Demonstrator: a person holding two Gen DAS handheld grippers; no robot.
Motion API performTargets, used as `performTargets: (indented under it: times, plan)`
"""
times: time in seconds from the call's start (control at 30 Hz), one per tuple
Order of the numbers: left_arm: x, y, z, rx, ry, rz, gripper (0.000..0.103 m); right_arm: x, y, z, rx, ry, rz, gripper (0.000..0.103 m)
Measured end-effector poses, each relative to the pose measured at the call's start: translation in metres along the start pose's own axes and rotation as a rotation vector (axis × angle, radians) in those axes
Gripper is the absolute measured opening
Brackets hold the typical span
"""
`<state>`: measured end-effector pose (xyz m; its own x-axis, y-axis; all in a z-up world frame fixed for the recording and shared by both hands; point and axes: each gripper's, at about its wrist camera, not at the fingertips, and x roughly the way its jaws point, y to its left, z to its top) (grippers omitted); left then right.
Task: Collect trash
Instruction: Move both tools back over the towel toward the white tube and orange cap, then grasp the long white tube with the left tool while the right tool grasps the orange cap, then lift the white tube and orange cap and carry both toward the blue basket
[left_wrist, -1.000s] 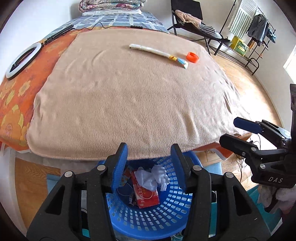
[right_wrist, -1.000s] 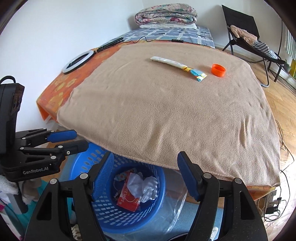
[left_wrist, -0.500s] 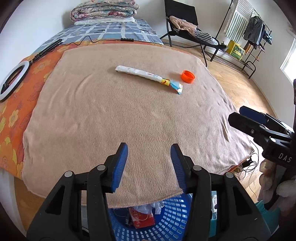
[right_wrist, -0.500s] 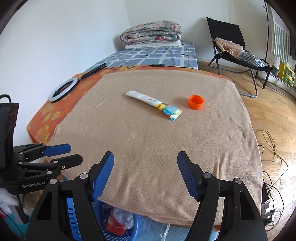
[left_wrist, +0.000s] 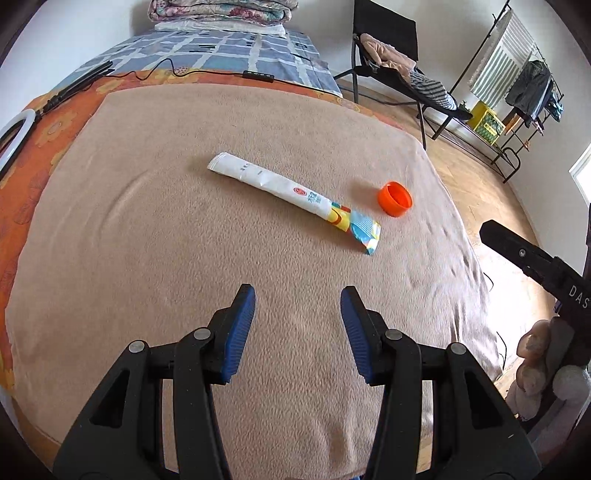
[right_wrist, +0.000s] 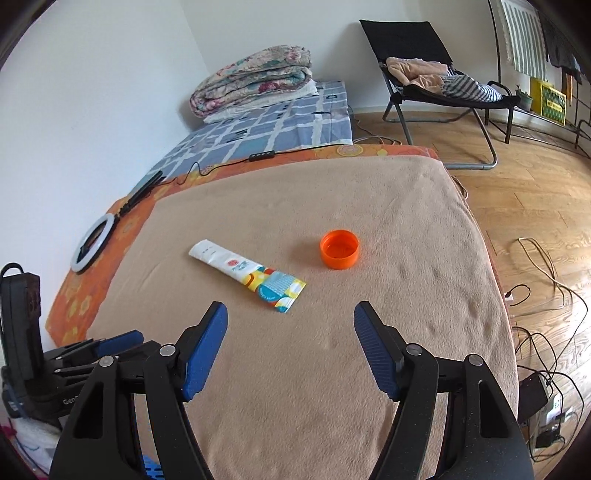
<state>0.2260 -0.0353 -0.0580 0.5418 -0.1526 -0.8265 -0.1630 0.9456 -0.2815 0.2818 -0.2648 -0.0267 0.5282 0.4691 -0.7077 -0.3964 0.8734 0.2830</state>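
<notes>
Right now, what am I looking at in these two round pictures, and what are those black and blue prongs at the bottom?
No robot here: a person carries a hand-held clamp in each hand, each with a wide-angle camera looking along its two fingers. One picture comes from the left gripper, the other from the right gripper. The black arms with blue pads are those fingers. Both stand open and hold nothing. Each camera also catches the other gripper at its edge. Below them lies a tan blanket spread over a bed. On it rest two pieces of trash: a long white snack wrapper with a colourful end, and beside it, apart from it, an orange bottle cap lying open side up. A ring light lies near the wall.
</notes>
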Motion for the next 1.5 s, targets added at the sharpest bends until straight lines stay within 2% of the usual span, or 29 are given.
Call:
performTargets:
  times: [0.17, 0.43, 0.67, 0.8, 0.9, 0.97, 1.03, 1.27, 1.4, 1.43, 1.5]
  plan:
    - [0.031, 0.008, 0.026, -0.082, 0.020, -0.022, 0.049, 0.027, -0.019, 0.012, 0.052, 0.003, 0.009, 0.071]
    - [0.077, 0.024, 0.062, -0.219, 0.023, -0.030, 0.049, 0.071, -0.032, 0.021, 0.041, 0.035, -0.024, 0.071]
    - [0.104, 0.038, 0.078, -0.309, 0.017, -0.033, 0.049, 0.097, -0.031, 0.025, 0.016, 0.051, -0.043, 0.071]
    - [0.110, 0.035, 0.087, -0.293, 0.002, -0.016, 0.048, 0.107, -0.028, 0.028, -0.010, 0.056, -0.071, 0.071]
    - [0.114, 0.033, 0.092, -0.279, -0.003, 0.013, 0.028, 0.114, -0.028, 0.029, -0.022, 0.063, -0.099, 0.071]
    - [0.116, 0.032, 0.095, -0.270, -0.011, 0.019, 0.023, 0.118, -0.029, 0.029, -0.016, 0.068, -0.105, 0.070]
    - [0.116, 0.031, 0.096, -0.251, -0.021, 0.029, 0.013, 0.122, -0.030, 0.029, -0.014, 0.074, -0.110, 0.070]
    - [0.104, 0.023, 0.101, -0.201, -0.051, 0.022, 0.007, 0.132, -0.026, 0.028, -0.029, 0.086, -0.127, 0.070]
    - [0.094, 0.021, 0.102, -0.179, -0.067, 0.021, 0.006, 0.137, -0.028, 0.028, -0.023, 0.102, -0.138, 0.055]
    - [0.091, 0.021, 0.102, -0.175, -0.070, 0.021, 0.006, 0.138, -0.030, 0.028, -0.014, 0.107, -0.136, 0.047]
    - [0.086, 0.022, 0.101, -0.167, -0.077, 0.022, 0.006, 0.139, -0.032, 0.028, -0.002, 0.111, -0.135, 0.045]
